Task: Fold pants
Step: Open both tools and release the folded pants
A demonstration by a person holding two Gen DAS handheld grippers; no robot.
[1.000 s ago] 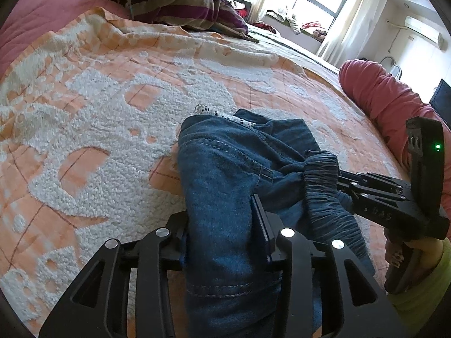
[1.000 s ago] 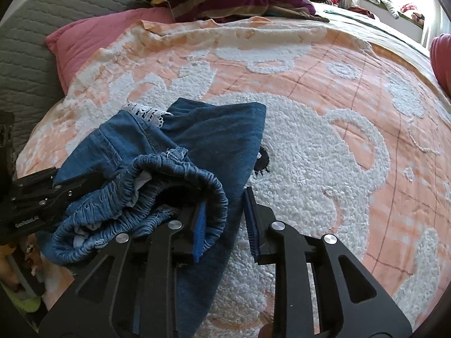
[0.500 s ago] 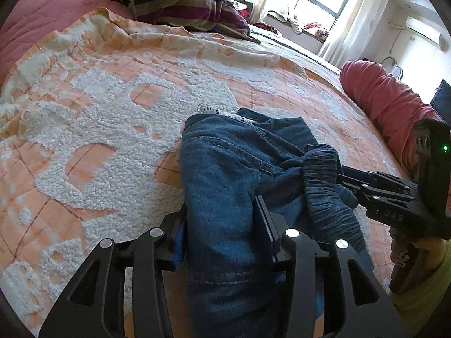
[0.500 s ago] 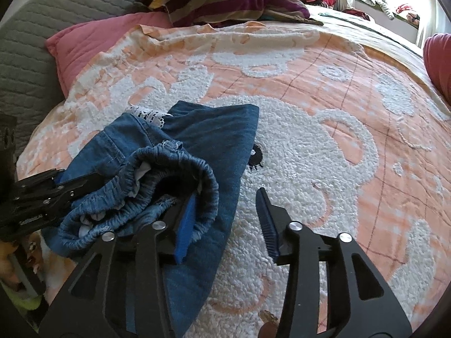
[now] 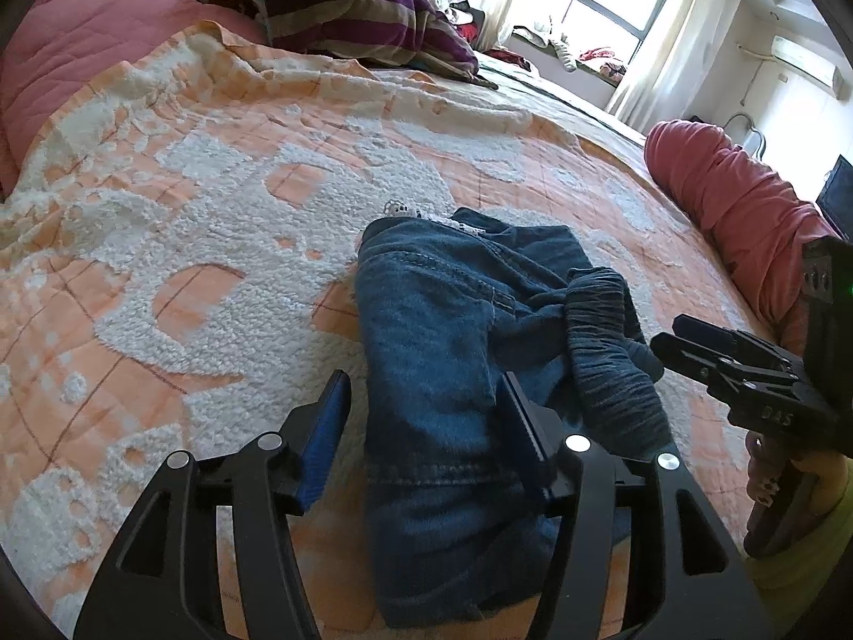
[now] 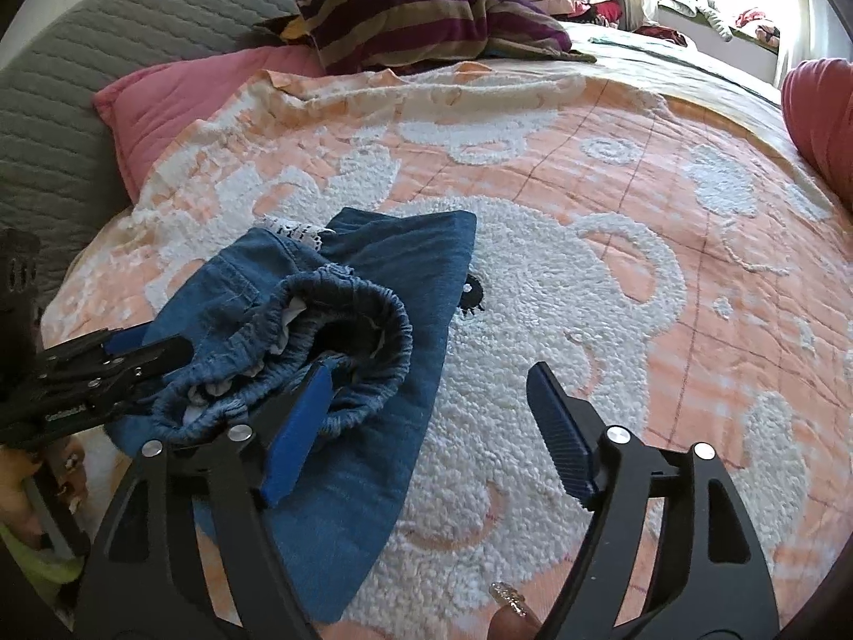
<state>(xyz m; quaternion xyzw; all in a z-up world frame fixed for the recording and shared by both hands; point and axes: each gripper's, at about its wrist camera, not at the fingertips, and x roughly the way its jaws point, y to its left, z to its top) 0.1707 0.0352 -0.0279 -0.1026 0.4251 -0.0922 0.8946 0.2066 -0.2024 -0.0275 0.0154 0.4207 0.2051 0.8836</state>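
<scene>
The blue denim pants (image 5: 448,330) lie folded in a bundle on the orange and white bedspread (image 5: 186,224), the gathered elastic waistband (image 5: 608,352) on top at the right. My left gripper (image 5: 421,400) is open, its fingers either side of the near fold without pinching it. My right gripper (image 6: 426,389) is open; its blue left pad (image 6: 298,421) rests by the waistband opening (image 6: 346,336) and the right finger is over bare bedspread. Each gripper also shows in the other's view: the right one (image 5: 693,346), the left one (image 6: 133,357).
A striped pillow (image 6: 426,16) and a pink pillow (image 6: 186,90) lie at the head of the bed by the grey quilted headboard (image 6: 64,85). A red rolled blanket (image 5: 735,208) lies along the right edge. Clothes piles and a window sit behind.
Both grippers opened and let go of the pants. The left one drew back slightly. The waistband stays where it dropped on the bundle.
</scene>
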